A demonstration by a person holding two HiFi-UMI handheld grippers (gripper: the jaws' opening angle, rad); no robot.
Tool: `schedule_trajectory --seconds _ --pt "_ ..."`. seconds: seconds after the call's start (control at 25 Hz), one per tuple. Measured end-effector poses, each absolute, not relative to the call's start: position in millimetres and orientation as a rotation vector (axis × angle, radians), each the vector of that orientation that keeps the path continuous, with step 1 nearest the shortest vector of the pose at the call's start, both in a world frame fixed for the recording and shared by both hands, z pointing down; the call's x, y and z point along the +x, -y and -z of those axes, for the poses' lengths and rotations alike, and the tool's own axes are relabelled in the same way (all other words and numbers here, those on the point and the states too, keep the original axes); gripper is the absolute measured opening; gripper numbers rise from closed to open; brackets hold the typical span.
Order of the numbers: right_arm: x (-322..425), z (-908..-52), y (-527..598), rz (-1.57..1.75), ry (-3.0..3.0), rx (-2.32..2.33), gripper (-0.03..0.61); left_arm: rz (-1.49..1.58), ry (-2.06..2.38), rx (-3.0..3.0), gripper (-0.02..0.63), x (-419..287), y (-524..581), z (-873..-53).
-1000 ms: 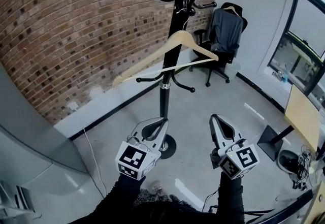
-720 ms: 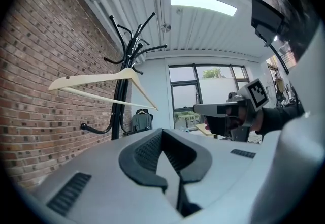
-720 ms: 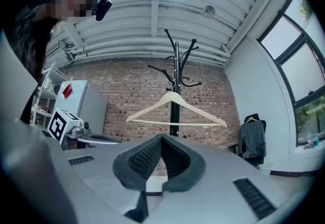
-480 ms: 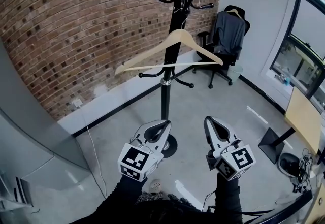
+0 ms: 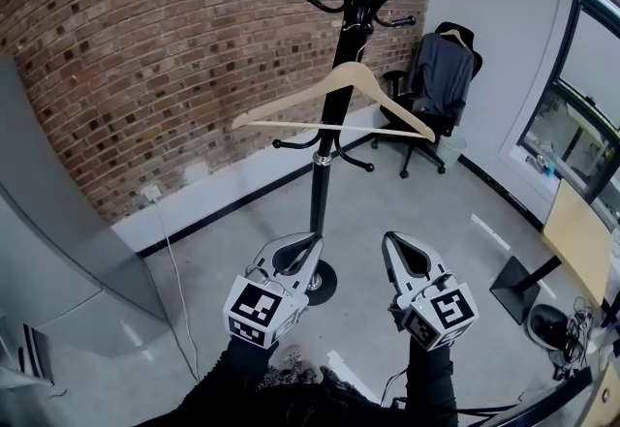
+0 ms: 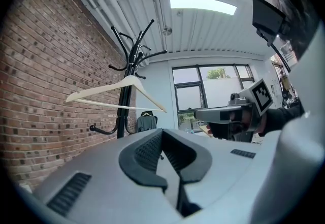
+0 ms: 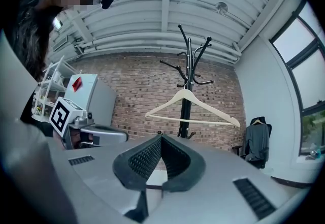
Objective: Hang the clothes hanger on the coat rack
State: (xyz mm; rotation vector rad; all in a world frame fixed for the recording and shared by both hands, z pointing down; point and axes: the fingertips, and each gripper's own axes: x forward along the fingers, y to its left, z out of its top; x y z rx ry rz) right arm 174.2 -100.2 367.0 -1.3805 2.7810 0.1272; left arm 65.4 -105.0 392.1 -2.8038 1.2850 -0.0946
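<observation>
A pale wooden clothes hanger point(image 5: 291, 98) hangs by its metal hook from an upper arm of the black coat rack point(image 5: 320, 193), free of both grippers. My left gripper point(image 5: 312, 239) and right gripper point(image 5: 392, 239) are held side by side low in front of the rack's base, both shut with nothing between their fingers. From the left gripper view the hanger point(image 6: 101, 88) and rack point(image 6: 122, 116) stand beyond the shut tips point(image 6: 161, 130). The right gripper view shows the hanger point(image 7: 213, 108) above its shut tips point(image 7: 161, 136).
A brick wall point(image 5: 145, 47) runs behind the rack. A black office chair with a grey jacket point(image 5: 438, 76) stands at the back right. A desk point(image 5: 581, 231) and windows are on the right, a grey cabinet point(image 5: 58, 251) on the left. A cable lies on the floor.
Both shut, empty grippers have drifted a little back from the rack. The hanger stays hung on the rack; it has turned slightly on its hook.
</observation>
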Motion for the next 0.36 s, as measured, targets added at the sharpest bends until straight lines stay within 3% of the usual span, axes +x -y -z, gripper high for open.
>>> schedule_trajectory --seconds 0.36 --pt "172.8 -367.4 101.6 -0.175 -2.815 -1.419 0.009 0.068 -1.287 -2.794 0.008 62.1 104.3 -384.2"
